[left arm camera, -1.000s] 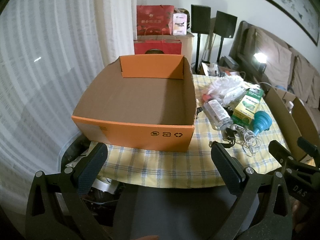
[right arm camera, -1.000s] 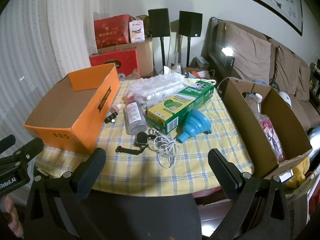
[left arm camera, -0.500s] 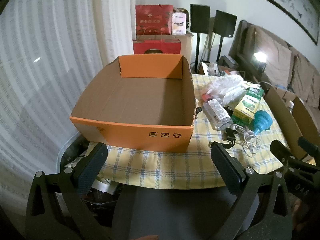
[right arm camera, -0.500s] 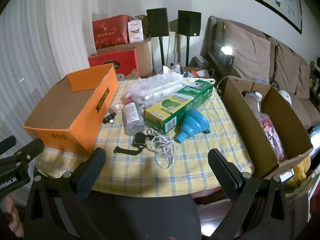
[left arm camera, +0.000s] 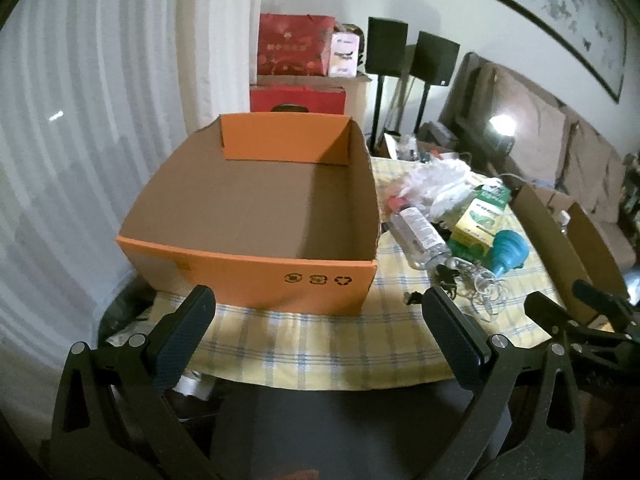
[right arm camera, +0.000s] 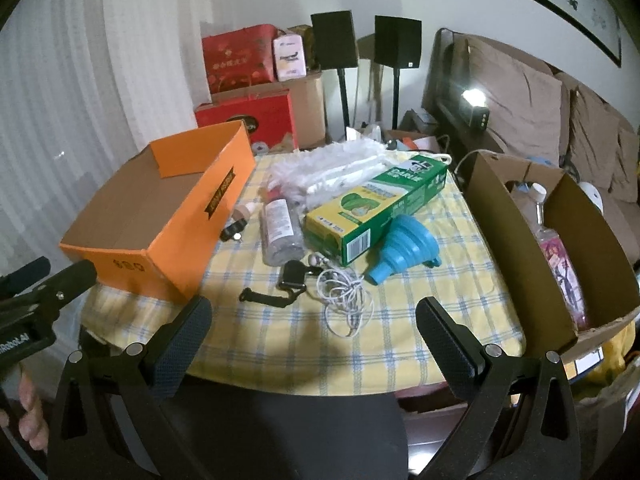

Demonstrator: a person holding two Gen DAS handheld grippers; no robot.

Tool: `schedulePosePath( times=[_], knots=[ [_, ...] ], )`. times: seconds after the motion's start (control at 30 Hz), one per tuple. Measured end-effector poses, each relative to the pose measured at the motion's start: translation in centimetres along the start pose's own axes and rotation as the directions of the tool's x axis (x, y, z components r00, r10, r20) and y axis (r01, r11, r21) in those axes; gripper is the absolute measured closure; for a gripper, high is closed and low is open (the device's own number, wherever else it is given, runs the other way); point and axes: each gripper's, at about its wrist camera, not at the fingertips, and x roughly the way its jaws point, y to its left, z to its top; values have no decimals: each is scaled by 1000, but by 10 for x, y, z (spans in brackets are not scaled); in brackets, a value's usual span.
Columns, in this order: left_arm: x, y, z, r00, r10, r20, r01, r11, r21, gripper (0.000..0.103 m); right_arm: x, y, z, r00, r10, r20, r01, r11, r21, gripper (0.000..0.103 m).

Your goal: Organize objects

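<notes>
An empty orange cardboard box (left arm camera: 256,272) (right arm camera: 168,248) stands on the left of the yellow checked tablecloth (right arm camera: 400,320). Beside it lie a clear bottle (right arm camera: 280,228), a green carton (right arm camera: 376,208), a blue collapsible funnel (right arm camera: 404,248), white earphone cable (right arm camera: 344,292), a black strap with clip (right arm camera: 288,280), a small tan bottle (right arm camera: 242,216) and a white fluffy duster (right arm camera: 332,164). My left gripper (left arm camera: 318,320) is open and empty in front of the orange box. My right gripper (right arm camera: 314,332) is open and empty at the table's near edge.
A brown cardboard box (right arm camera: 520,248) on the right holds a bottle and other items. Red gift boxes (right arm camera: 240,60) and two black speakers (right arm camera: 334,40) stand behind the table. A sofa (right arm camera: 540,104) is at the right. A white curtain (left arm camera: 80,120) hangs at the left.
Both views have shifted slightly, so the table's objects sit a little lower and left in frame. Both grippers stay open and empty.
</notes>
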Motion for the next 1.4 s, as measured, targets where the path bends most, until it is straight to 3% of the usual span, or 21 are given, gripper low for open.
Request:
schedulePosePath(
  times=[0.4,0.5,0.6,0.83,1.4],
  knots=[
    [10,-10,-16,996,-92,-18,92,995,29,0,13,-23,-12,999,-46,-10,46,999,-25,1],
    [12,-18,-21,992,-120,-29,122,991,48,0,20,-30,-16,999,-45,-21,45,999,-21,11],
    [16,-26,-26,990,-137,-42,140,988,69,0,27,-34,-18,999,-17,-37,17,1000,-16,28],
    [23,-31,-30,983,-171,-59,175,982,70,0,55,-36,-15,997,24,-77,-25,1000,-11,46],
    [45,-45,-35,970,-217,-108,227,970,91,0,107,-61,-13,982,139,-128,-118,980,160,46]
  ],
)
